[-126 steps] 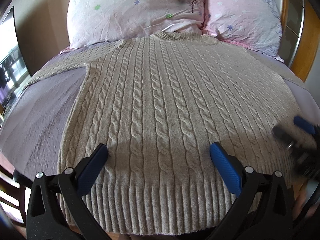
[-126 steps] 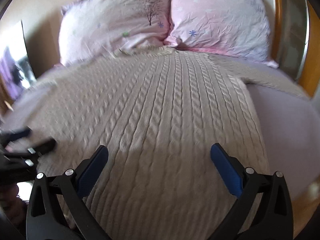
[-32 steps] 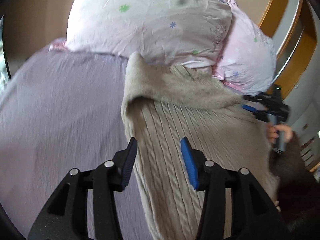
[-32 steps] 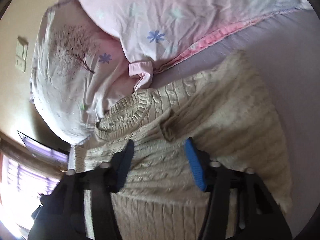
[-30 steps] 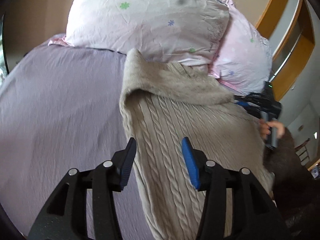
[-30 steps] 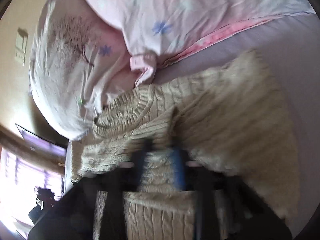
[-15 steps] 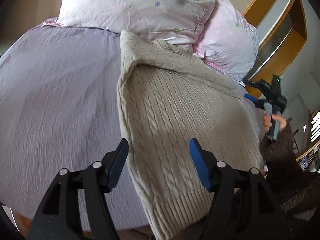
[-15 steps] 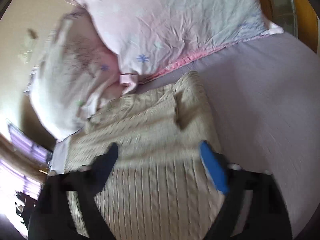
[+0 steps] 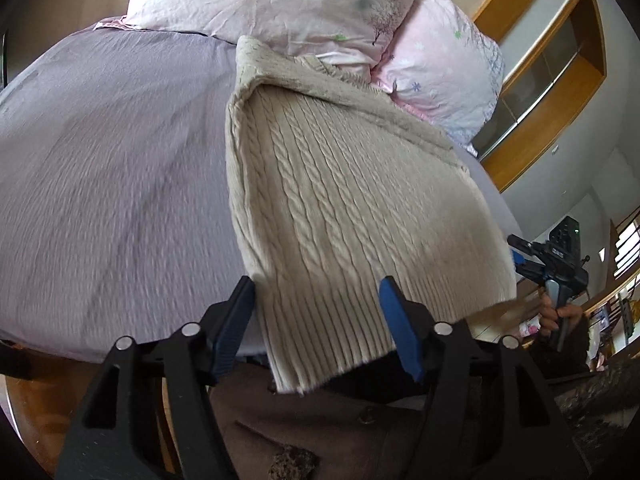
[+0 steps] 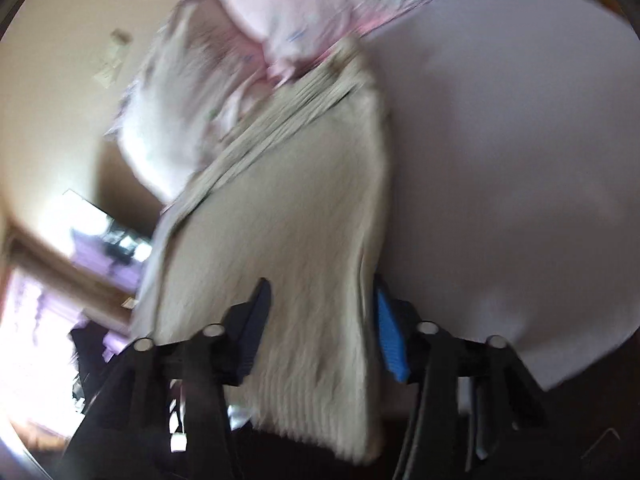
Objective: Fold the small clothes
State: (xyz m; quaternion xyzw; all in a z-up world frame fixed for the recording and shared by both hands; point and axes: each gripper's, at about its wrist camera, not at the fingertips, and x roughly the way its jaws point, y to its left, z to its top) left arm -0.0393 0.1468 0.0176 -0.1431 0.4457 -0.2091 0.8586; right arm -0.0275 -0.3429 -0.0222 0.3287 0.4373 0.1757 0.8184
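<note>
A beige cable-knit sweater (image 9: 344,200) lies on the lilac bed sheet (image 9: 104,160), both sleeves folded in across the top, its ribbed hem hanging over the near bed edge. My left gripper (image 9: 320,320) is open and empty, just above the hem's left part. My right gripper (image 10: 320,320) is open and empty over the hem's right part; its view is blurred, with the sweater (image 10: 300,220) between its fingers. The right gripper also shows in the left wrist view (image 9: 520,256) at the far right, off the sweater's right edge.
Two pink floral pillows (image 9: 280,4) lie at the head of the bed, touching the sweater's collar. A wooden-framed cabinet (image 9: 552,80) stands at the right. The person's brown clothing (image 9: 320,432) is below the bed edge. A bright window (image 10: 36,320) is at the left.
Both grippers have pulled back from the folded sleeves at the top down to the hem at the near bed edge. The sleeves stay folded in. Both jaws have opened wider.
</note>
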